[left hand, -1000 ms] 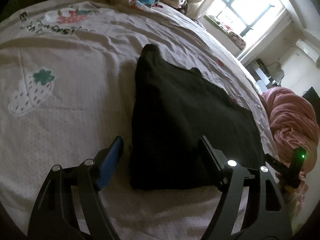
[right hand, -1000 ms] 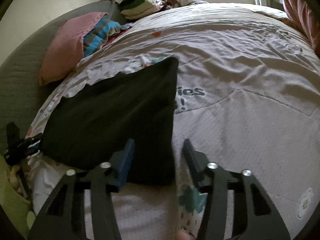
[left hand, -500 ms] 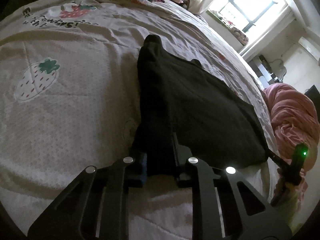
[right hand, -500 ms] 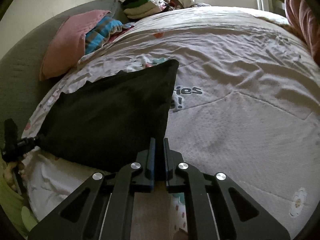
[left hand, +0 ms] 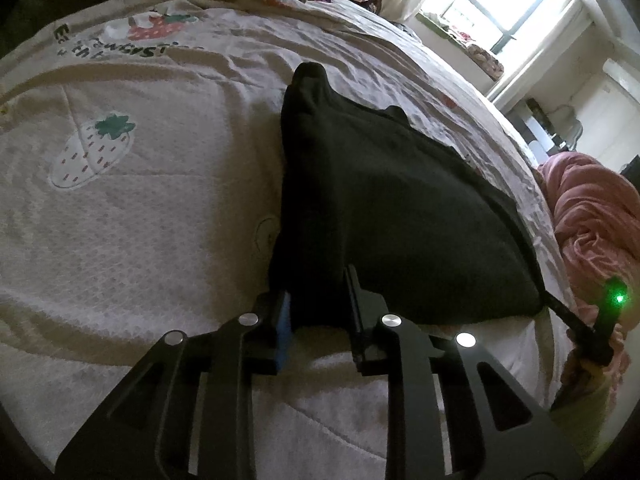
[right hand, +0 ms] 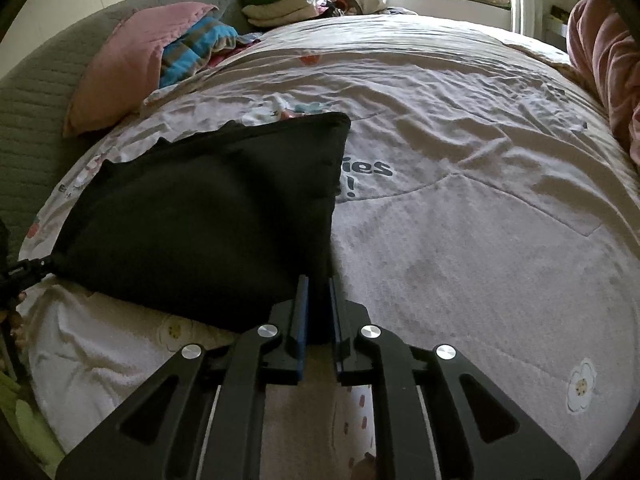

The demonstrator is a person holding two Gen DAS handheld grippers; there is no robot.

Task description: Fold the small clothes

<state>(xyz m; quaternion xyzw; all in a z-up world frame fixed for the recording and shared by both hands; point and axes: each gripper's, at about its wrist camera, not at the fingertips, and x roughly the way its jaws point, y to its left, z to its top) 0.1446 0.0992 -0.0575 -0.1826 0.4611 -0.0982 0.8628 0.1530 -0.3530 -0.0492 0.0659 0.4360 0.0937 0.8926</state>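
A black folded garment lies on the strawberry-print bed sheet. My left gripper pinches its near left corner; the cloth is bunched between the pads while the jaws are opening slightly. In the right wrist view the same garment spreads to the left, and my right gripper is shut on its near right corner. The two held corners are lifted a little off the sheet. The right gripper, with a green light, shows at the edge of the left wrist view.
A pink pillow and a striped blue cloth lie at the head of the bed beside stacked folded clothes. A pink blanket is heaped at the bed's side. A bright window is beyond.
Both grippers went from open around the garment's near corners to shut on them. The near edge of the garment has bunched and risen slightly.
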